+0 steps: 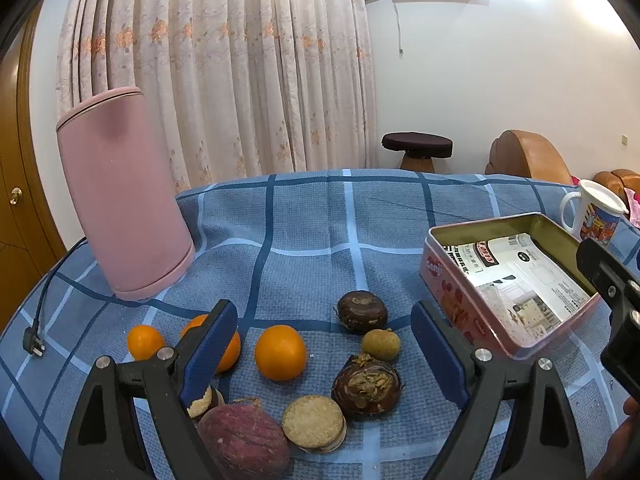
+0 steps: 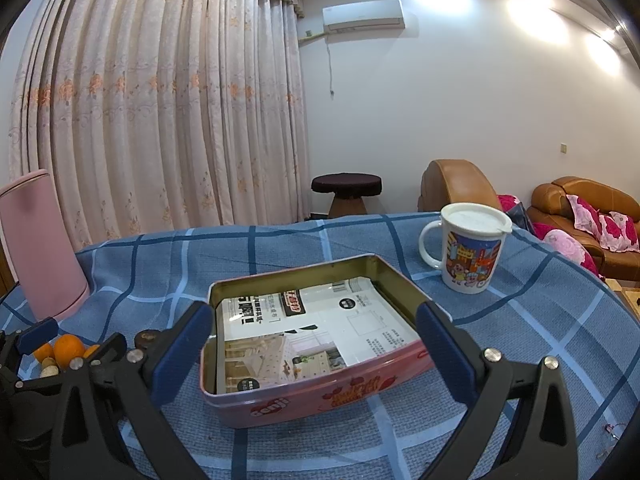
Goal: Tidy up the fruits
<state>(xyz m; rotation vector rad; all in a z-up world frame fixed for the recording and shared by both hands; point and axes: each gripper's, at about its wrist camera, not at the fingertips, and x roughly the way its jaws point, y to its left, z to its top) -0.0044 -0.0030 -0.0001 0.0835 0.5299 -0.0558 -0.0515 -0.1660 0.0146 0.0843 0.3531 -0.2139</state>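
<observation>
Far left on the checked tabletop (image 1: 304, 240) stands a pink canister (image 1: 120, 196). Next, the left hand-held gripper (image 1: 324, 352) hangs wide open, holding nothing, over the fruits: three oranges (image 1: 280, 352), dark water chestnuts (image 1: 362, 312), a small longan (image 1: 381, 345), a purple sweet potato (image 1: 244, 440). Right of them sits the open pink tin (image 2: 320, 396), with the right hand-held gripper (image 2: 316, 348) spread empty around its near end. Furthest right, a lidded mug (image 2: 472, 252).

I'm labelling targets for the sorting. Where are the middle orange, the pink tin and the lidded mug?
middle orange (image 1: 280, 352): left wrist view, centre of its peel.
pink tin (image 2: 320, 398): right wrist view, near outer wall.
lidded mug (image 2: 472, 260): right wrist view, printed side.
</observation>
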